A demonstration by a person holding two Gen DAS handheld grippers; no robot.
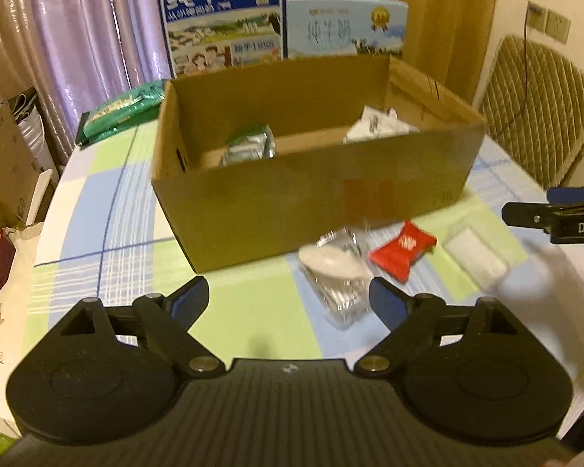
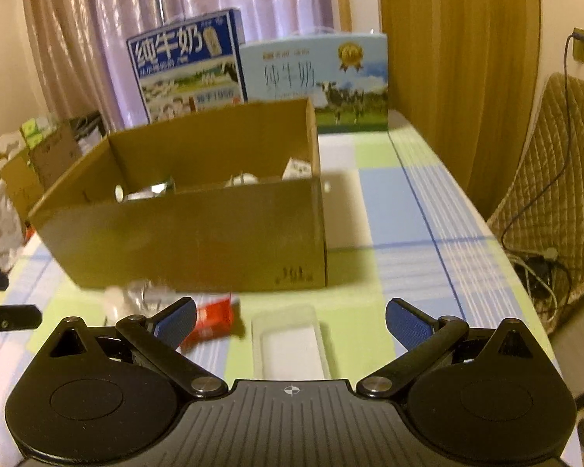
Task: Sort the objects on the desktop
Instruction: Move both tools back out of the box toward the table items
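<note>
An open cardboard box point(image 1: 315, 202) point(image 2: 198, 233) stands mid-table with a few packets inside. In front of it lie a clear wrapped white item point(image 1: 333, 272) point(image 2: 130, 299), a red packet point(image 1: 403, 250) point(image 2: 214, 321) and a white pad in clear wrap point(image 1: 477, 251) point(image 2: 290, 344). My left gripper point(image 1: 290, 297) is open, just short of the clear wrapped item, nothing between its fingers. My right gripper point(image 2: 290, 319) is open over the white pad, which lies between its blue pads point(image 2: 408, 327). The right gripper's fingers point(image 1: 556, 214) show at the left view's right edge.
Two milk cartons point(image 1: 222, 15) point(image 1: 344, 27) point(image 2: 189, 66) point(image 2: 315, 78) stand behind the box. A green packet point(image 1: 124, 111) lies at the far left of the checked tablecloth point(image 1: 109, 210) point(image 2: 408, 210). A quilted chair point(image 2: 556, 179) and cables sit to the right; boxes crowd the left edge.
</note>
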